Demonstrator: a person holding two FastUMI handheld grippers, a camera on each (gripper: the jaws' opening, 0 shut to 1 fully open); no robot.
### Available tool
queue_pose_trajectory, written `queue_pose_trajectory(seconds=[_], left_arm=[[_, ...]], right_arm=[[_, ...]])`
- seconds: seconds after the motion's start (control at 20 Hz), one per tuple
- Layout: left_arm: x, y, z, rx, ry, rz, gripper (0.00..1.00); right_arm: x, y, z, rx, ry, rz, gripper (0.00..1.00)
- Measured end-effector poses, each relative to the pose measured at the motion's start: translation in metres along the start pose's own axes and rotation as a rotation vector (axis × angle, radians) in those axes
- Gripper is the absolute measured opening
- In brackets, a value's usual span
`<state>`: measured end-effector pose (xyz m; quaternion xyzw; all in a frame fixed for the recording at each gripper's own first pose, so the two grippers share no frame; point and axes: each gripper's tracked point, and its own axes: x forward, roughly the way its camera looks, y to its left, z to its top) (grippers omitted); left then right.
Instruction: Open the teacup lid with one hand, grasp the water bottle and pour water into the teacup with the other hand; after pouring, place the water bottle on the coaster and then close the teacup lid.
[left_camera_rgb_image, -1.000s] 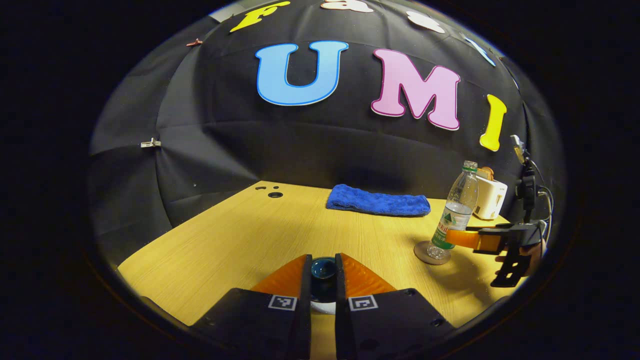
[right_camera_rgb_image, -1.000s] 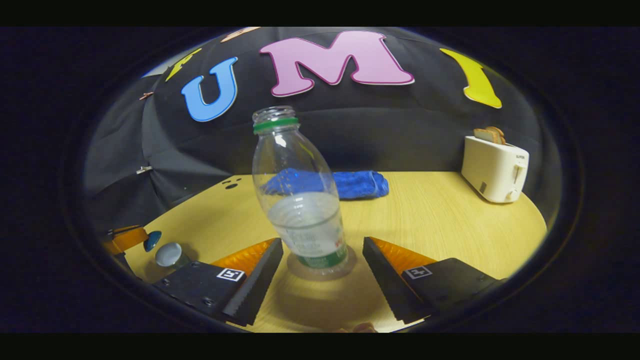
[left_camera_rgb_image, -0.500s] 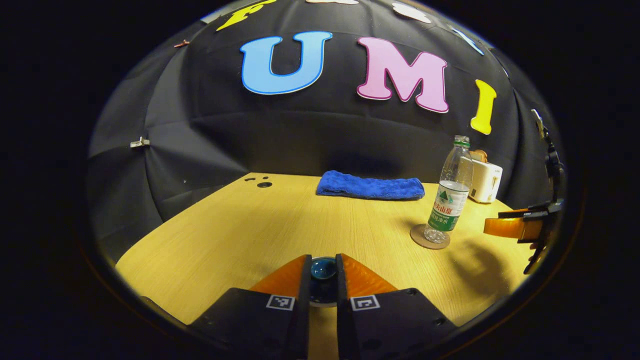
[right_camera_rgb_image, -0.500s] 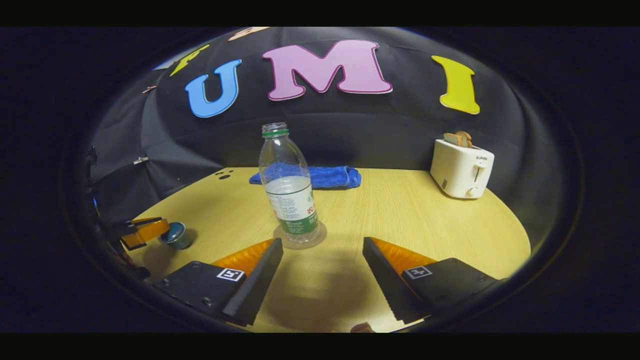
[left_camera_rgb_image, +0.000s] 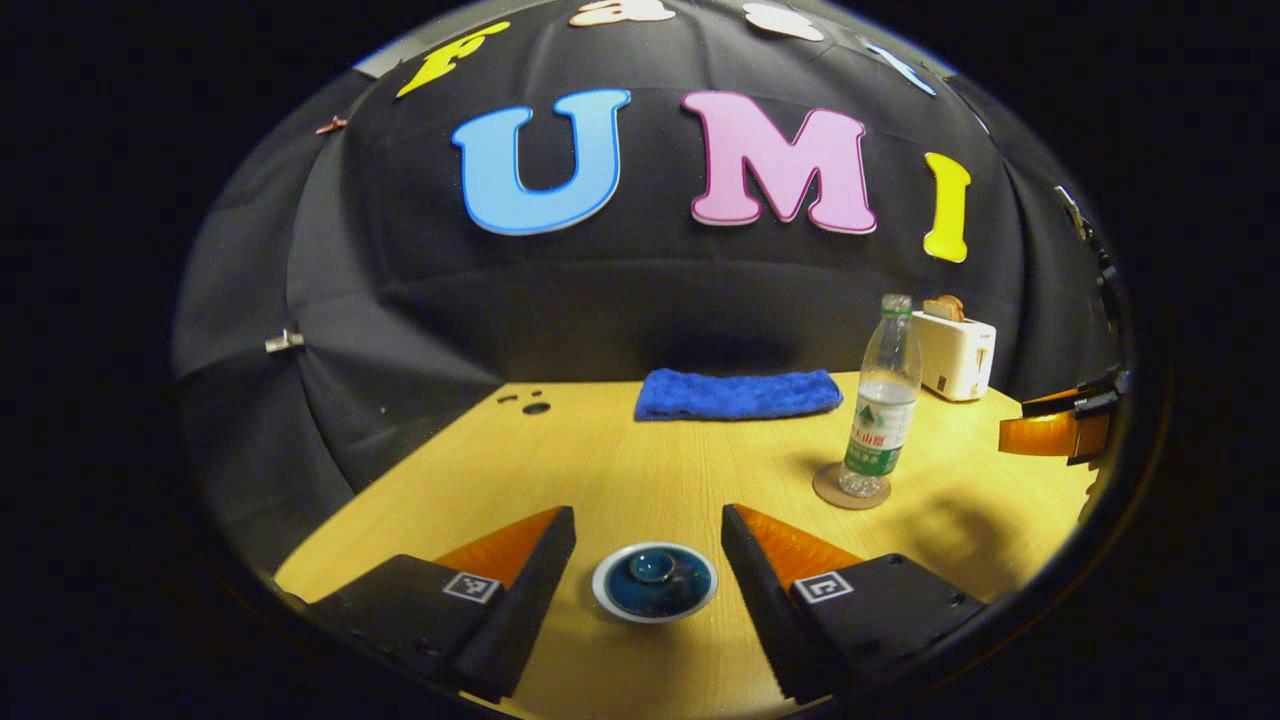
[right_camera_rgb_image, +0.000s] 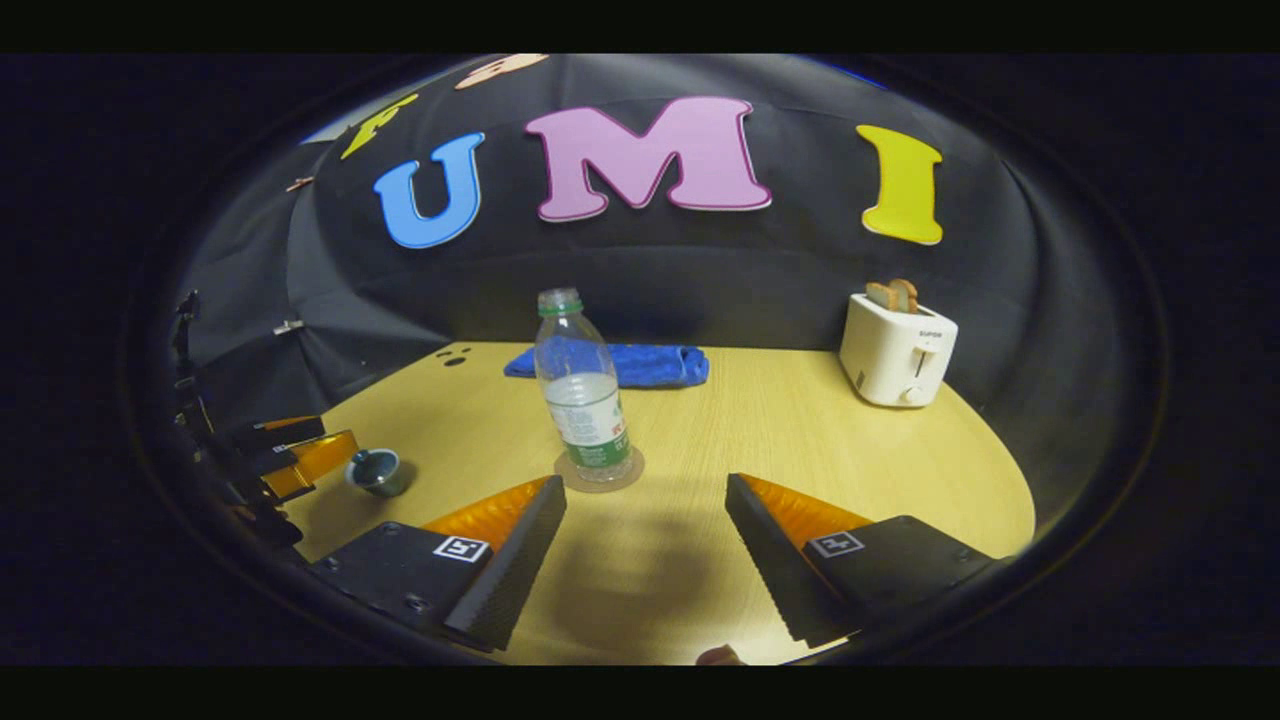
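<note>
Left gripper view: left gripper (left_camera_rgb_image: 648, 540) is hovering low over the tabletop (left_camera_rgb_image: 620, 460) near its front edge, jaws standing wide apart, nothing between the fingers pressing on anything.
Teacup (left_camera_rgb_image: 654, 582): sitting on the tabletop between the two spread fingers, touching neither, with its lid (left_camera_rgb_image: 652, 569) lying closed on top.
Towel (left_camera_rgb_image: 738, 393): lying folded along the back edge of the tabletop.
Water bottle (left_camera_rgb_image: 882, 405): standing upright and uncapped on the coaster (left_camera_rgb_image: 850, 488), toward the right side of the tabletop, partly filled.
Toaster (left_camera_rgb_image: 953, 353): sitting at the back right corner with bread in its slot.
Right gripper (left_camera_rgb_image: 1058, 428): showing at the right edge, apart from the bottle.
Right gripper view: teacup is sitting near the left edge of the tabletop, just beside the left gripper's fingers.
Right gripper, own view: hanging over the front edge, jaws wide apart and holding nothing, bottle well ahead of them.
</note>
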<state>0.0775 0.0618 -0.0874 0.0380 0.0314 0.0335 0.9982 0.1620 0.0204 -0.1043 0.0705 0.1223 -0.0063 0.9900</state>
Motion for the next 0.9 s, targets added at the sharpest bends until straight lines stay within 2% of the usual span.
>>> queue_pose_trajectory(seconds=[0.05,0.2,0.4,0.55,0.7,0.9], left_arm=[[-0.012,-0.001,0.021,0.006,-0.029,-0.003,0.96],[-0.051,-0.004,0.081,0.004,-0.094,0.02,0.96],[-0.096,-0.022,0.15,-0.07,-0.171,0.013,0.96],[-0.122,-0.039,0.179,-0.102,-0.198,-0.031,0.96],[-0.148,-0.046,0.205,-0.099,-0.279,-0.074,0.96],[-0.174,-0.051,0.202,-0.094,-0.29,-0.137,0.96]], right_arm=[[-0.011,0.002,0.012,0.005,-0.018,0.008,0.99],[-0.044,-0.001,0.047,0.01,-0.069,-0.006,0.99],[-0.095,-0.008,0.09,0.057,-0.161,-0.049,0.99],[-0.134,-0.018,0.11,0.064,-0.211,-0.094,0.99],[-0.168,-0.026,0.12,0.077,-0.246,-0.151,0.99],[-0.203,-0.026,0.123,0.083,-0.279,-0.223,0.99]])
